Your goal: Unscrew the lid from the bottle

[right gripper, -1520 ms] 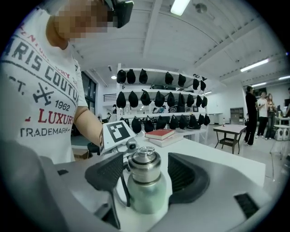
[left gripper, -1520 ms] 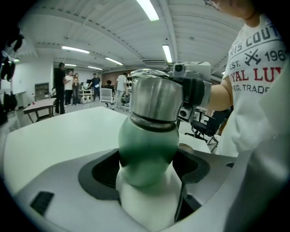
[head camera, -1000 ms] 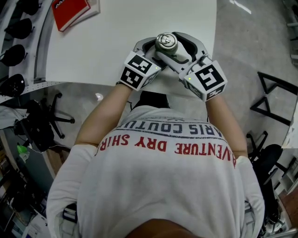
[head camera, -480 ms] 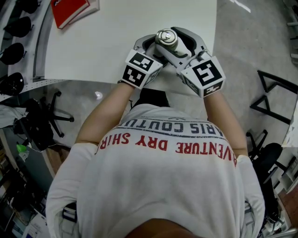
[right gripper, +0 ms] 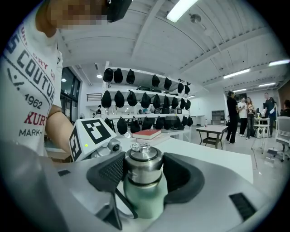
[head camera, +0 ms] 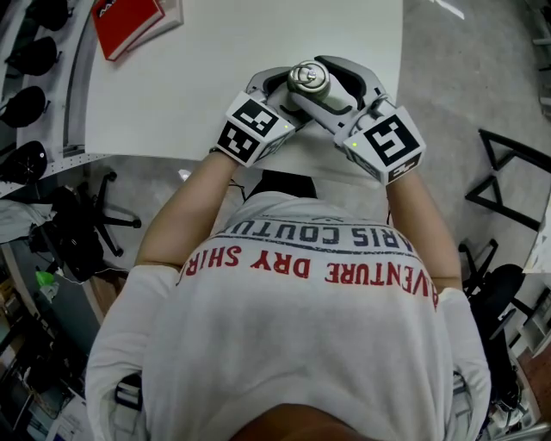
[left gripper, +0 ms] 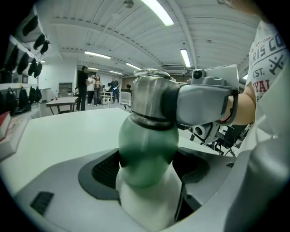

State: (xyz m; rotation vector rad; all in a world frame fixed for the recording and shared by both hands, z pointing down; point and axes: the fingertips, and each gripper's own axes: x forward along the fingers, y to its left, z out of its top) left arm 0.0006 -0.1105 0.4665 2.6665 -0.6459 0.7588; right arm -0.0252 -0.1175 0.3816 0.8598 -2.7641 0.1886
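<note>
item: bottle [left gripper: 147, 149], green shoulder over a white lower body, upright at the near edge of the white bench [head camera: 198, 77]. steel lid [head camera: 307, 76] seated on the neck, not yet off.

left gripper [left gripper: 146, 174]: jaws pressed on the bottle's body from both sides, below the lid; the dark pads sit against the green and white wall. its marker cube [right gripper: 90, 135] shows just left of the right gripper's jaws.

right gripper [right gripper: 144, 174]: reaches in from the opposite side and higher up, crossing over the left gripper. its jaws have just been closing and now pinch the steel lid, one ribbed pad against each side of it; the green shoulder shows directly beneath the pads.

other holdings: red book [head camera: 129, 21] flat on the bench, well beyond the left gripper and off to its left. wall rack of dark hanging items [right gripper: 145, 97] far ahead of the right gripper. people standing [right gripper: 235, 115] well off to that gripper's right, by a table.
</note>
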